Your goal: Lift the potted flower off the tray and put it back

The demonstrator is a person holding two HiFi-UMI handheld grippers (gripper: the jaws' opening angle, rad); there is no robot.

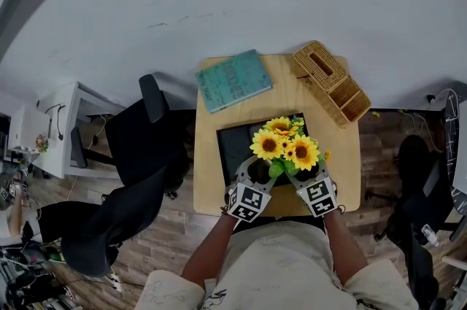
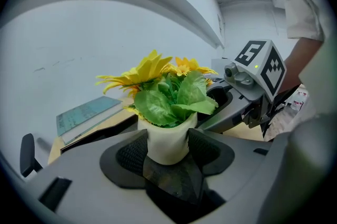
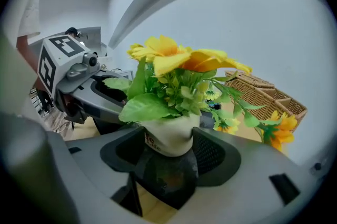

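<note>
The potted flower [image 1: 284,148], yellow sunflowers with green leaves in a small white pot, is at the near edge of the black tray [image 1: 232,144]. My left gripper [image 1: 261,168] and right gripper [image 1: 305,171] hold it from the near side, one at each flank. In the left gripper view the white pot [image 2: 167,139] sits between the pads [image 2: 206,146], which press on it, and the right gripper's marker cube [image 2: 258,62] shows beyond. In the right gripper view the pot [image 3: 169,137] is clamped the same way. Whether the pot's base touches the tray is hidden.
The tray lies on a small wooden table [image 1: 206,181]. A teal book [image 1: 233,80] lies at the table's far left and a wicker basket [image 1: 332,82] at its far right. A black office chair [image 1: 139,148] stands left of the table.
</note>
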